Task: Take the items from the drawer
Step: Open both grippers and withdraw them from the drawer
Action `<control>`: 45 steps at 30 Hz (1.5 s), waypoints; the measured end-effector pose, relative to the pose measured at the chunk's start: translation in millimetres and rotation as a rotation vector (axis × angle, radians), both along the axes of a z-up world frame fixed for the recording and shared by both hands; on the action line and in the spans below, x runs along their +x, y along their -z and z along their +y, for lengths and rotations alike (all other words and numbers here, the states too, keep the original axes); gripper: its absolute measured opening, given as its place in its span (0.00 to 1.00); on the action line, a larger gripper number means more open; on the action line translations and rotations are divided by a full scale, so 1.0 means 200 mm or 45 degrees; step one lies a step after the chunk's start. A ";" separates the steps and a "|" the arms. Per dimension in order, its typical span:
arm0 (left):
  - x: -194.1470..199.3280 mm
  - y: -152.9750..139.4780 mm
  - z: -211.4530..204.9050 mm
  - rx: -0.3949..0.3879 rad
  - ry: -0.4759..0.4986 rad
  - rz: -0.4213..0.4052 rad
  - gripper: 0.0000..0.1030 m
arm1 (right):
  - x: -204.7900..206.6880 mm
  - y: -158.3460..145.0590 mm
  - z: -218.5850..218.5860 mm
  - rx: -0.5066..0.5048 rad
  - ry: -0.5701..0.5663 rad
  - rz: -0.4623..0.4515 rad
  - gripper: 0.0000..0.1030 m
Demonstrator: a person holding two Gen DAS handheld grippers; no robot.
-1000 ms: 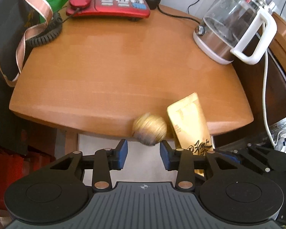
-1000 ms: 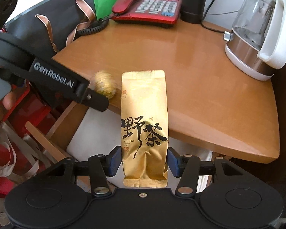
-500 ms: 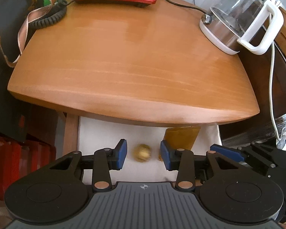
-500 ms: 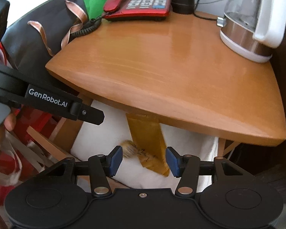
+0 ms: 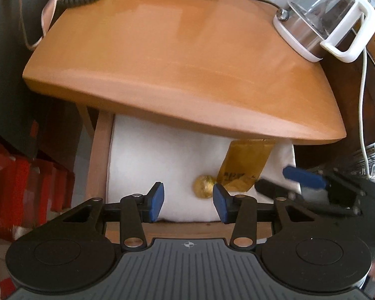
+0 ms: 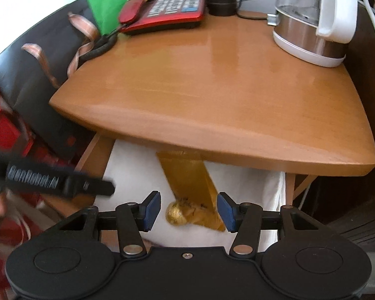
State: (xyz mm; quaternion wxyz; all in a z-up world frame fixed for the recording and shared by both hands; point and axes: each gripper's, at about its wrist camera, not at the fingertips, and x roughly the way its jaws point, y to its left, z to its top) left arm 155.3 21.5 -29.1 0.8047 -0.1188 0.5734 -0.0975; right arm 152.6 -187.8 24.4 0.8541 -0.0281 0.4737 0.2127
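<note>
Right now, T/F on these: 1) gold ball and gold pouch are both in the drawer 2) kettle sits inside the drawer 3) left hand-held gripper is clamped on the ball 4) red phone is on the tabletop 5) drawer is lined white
1) True: the gold ball lies against the gold pouch in the open drawer.
2) False: the kettle stands on the tabletop.
3) False: the left hand-held gripper has its jaws opening, nothing pressed between them.
4) True: the red phone sits at the back of the tabletop.
5) True: white lining.
</note>
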 end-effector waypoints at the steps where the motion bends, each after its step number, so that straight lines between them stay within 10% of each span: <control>1: -0.01 0.00 0.01 0.001 -0.003 0.002 0.44 | 0.02 0.01 0.01 0.005 0.006 -0.007 0.47; 45: -0.16 -0.08 0.11 0.058 -0.064 -0.070 0.49 | 0.12 0.08 0.18 0.078 -0.030 0.048 0.46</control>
